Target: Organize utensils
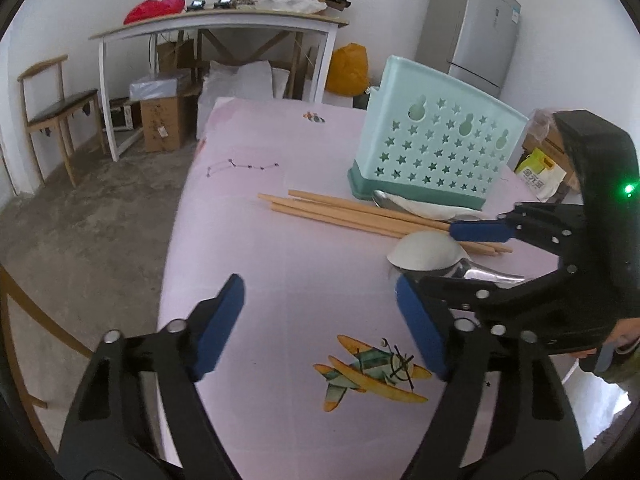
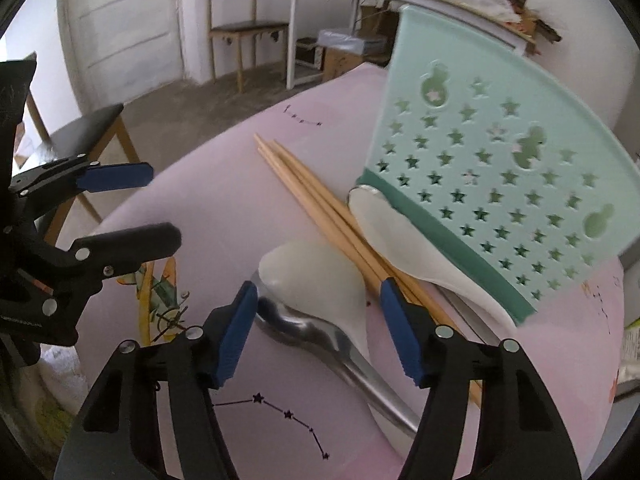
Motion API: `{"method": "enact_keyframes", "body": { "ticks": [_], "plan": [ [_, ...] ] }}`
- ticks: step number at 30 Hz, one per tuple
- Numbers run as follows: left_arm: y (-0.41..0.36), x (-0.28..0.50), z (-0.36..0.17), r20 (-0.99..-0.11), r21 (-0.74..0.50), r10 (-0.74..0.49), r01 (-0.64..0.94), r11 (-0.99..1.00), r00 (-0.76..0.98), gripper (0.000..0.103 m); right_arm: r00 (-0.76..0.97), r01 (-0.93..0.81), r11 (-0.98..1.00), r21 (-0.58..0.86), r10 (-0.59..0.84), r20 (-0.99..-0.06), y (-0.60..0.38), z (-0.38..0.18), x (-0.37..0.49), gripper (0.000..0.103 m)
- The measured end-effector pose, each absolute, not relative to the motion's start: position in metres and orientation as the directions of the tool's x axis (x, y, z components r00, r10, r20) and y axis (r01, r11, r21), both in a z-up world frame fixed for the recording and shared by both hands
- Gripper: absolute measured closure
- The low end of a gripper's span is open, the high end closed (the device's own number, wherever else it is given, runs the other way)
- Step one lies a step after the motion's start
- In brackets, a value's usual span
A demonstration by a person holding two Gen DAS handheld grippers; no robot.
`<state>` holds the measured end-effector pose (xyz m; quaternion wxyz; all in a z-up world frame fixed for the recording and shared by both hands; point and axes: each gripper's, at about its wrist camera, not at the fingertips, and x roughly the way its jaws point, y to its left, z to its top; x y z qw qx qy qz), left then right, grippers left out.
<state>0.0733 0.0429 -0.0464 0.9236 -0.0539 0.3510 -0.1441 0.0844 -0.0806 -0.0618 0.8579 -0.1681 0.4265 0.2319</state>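
A mint green utensil holder (image 1: 432, 148) with star holes stands on the pink tablecloth (image 1: 280, 240); it also shows in the right wrist view (image 2: 500, 184). Wooden chopsticks (image 1: 352, 212) (image 2: 320, 208) lie in front of it. A white spoon (image 2: 316, 280) lies over a steel spoon (image 2: 352, 356), and a second white spoon (image 2: 400, 240) lies against the holder's base. My right gripper (image 2: 320, 332) is open, its jaws on either side of the white and steel spoons; it also shows in the left wrist view (image 1: 440, 260). My left gripper (image 1: 320, 328) is open and empty above the cloth.
An airplane print (image 1: 372, 368) is on the cloth by the left gripper. Beyond the table stand a white desk (image 1: 216, 28) with clutter, a wooden chair (image 1: 56, 112), cardboard boxes (image 1: 160, 124) and a grey fridge (image 1: 472, 28). A dark stool (image 2: 92, 124) stands by the table's edge.
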Motion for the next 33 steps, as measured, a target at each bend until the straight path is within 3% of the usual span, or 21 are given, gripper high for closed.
{"method": "enact_keyframes", "body": {
  "ticks": [7, 16, 20, 33],
  "plan": [
    [0.046, 0.076, -0.052, -0.632, -0.242, -0.343, 0.244, 0.939, 0.695, 0.051, 0.547, -0.538, 0.830, -0.144, 0.214, -0.809, -0.078, -0.062, 0.087, 0.059],
    [0.040, 0.077, -0.055, -0.634, -0.272, -0.389, 0.278, 0.921, 0.668, 0.058, 0.584, -0.484, 0.865, -0.133, 0.207, -0.785, -0.094, -0.050, 0.084, 0.079],
    [0.034, 0.074, -0.053, -0.634, -0.264, -0.401, 0.303, 0.916, 0.662, 0.063, 0.581, -0.464, 0.884, -0.053, 0.258, -0.772, -0.106, -0.041, 0.082, 0.094],
    [0.004, 0.060, -0.041, -0.641, -0.232, -0.435, 0.380, 0.895, 0.632, 0.066, 0.695, -0.367, 0.930, -0.008, 0.268, -0.667, -0.138, -0.011, 0.069, 0.097]
  ]
}}
